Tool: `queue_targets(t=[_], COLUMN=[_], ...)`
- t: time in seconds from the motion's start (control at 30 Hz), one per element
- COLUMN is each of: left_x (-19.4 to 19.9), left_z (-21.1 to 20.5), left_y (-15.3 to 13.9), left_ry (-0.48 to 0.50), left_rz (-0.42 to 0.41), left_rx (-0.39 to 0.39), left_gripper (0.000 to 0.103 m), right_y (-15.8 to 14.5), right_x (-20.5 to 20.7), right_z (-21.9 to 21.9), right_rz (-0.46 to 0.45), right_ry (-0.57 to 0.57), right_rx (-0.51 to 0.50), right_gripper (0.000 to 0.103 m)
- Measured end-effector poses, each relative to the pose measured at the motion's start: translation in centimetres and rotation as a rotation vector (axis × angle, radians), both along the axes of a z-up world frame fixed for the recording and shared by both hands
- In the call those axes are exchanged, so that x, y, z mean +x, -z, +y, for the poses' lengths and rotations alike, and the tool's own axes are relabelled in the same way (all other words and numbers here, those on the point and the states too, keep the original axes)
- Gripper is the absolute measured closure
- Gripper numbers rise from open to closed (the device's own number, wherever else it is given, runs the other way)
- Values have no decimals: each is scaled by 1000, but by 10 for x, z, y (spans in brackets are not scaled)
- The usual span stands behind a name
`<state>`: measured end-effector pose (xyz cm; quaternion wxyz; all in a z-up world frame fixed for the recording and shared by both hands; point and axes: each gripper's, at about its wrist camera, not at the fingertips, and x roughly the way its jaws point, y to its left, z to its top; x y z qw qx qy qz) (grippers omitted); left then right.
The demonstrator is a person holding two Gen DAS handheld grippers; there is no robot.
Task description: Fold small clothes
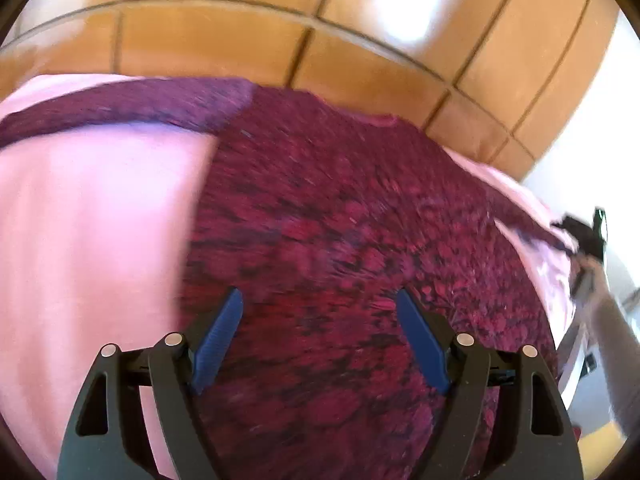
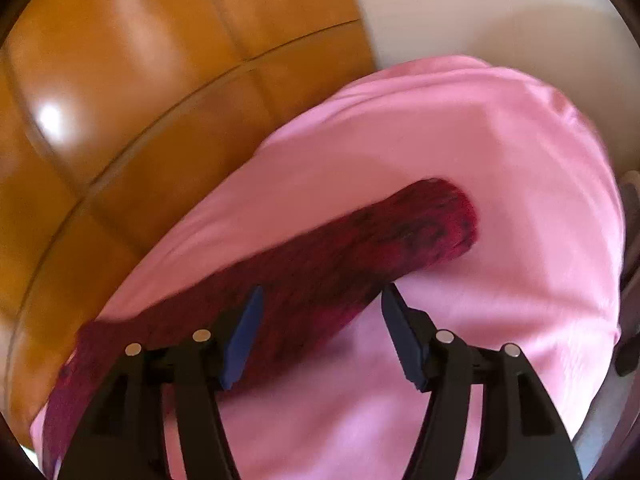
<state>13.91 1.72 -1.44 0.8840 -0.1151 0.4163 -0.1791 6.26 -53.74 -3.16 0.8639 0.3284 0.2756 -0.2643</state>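
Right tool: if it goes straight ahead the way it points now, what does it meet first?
Most likely the dark red knitted sleeve, which lies on the pink cloth and runs up between the open fingers of the right tool. Depth is unclear, so the tool may pass just above it.

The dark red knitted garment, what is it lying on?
The dark red knitted garment lies on a pink cloth, which shows around it in both views. Beyond the cloth's edge is a glossy brown tiled surface. What lies directly beneath the garment's middle is covered.
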Motion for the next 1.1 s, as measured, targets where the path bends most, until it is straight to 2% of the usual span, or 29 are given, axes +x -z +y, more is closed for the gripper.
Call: queue_targets(t=[0.07, 0.2, 0.27, 0.4, 0.5, 0.53, 0.57, 0.6, 0.63, 0.67, 0.8, 0.87, 0.9, 0.97, 1.0, 1.03, 1.07, 1.1], left_x=[-6, -14, -18, -28, -36, -37, -38, -38, -38, -38, -46, -49, -50, -50, -50, -50, -50, -48], left_z=[17, 43, 46, 53, 49, 47, 45, 43, 43, 42, 47, 48, 44, 41, 39, 38, 38, 38], left_y=[-7, -5, -1, 13, 20, 21, 22, 23, 22, 20, 10, 13, 14, 9, 6, -2, -9, -18], left_ry=[-35, -71, -79, -37, -17, -12, -3, 4, 5, 6, 17, 16, 24, 8, 7, -2, -22, -40], left_rz=[-17, 5, 21, 83, 101, 95, 92, 90, 87, 84, 64, 81, 82, 60, 48, 18, -13, -44], left_rx=[17, 38, 48, 16, 25, 29, 34, 44, 38, 31, 36, 56, 90, 130, 134, 144, 154, 144], left_gripper=[25, 25, 25, 26, 43, 55, 73, 78, 85, 87, 89, 89, 88, 75, 72, 65, 51, 45], right_y=[-4, 2, 6, 23, 41, 45, 46, 43, 41, 38, 11, 23, 25, 40, 39, 38, 36, 32], right_x=[12, 0, -8, -20, -35, -38, -42, -44, -46, -50, -64, -66, -56, -54, -52, -49, -47, -47], right_z=[19, 92, 131, 186, 223, 231, 236, 240, 244, 246, 252, 257, 265, 265, 265, 262, 257, 252], right_rz=[-24, -45, -39, 2, 89, 115, 128, 134, 147, 141, 111, 135, 165, 218, 214, 205, 191, 170], right_ry=[-95, -401, -519, -705, -803, -809, -811, -803, -807, -809, -829, -830, -817, -822, -818, -812, -799, -779], right_rx=[37, 126, 149, 240, 251, 232, 205, 170, 144, 133, 44, 41, 35, 27, 30, 53, 73, 77], right_gripper=[43, 54, 54, 54, 50, 51, 55, 82, 87, 88, 90, 90, 90, 90, 87, 76, 69, 54])
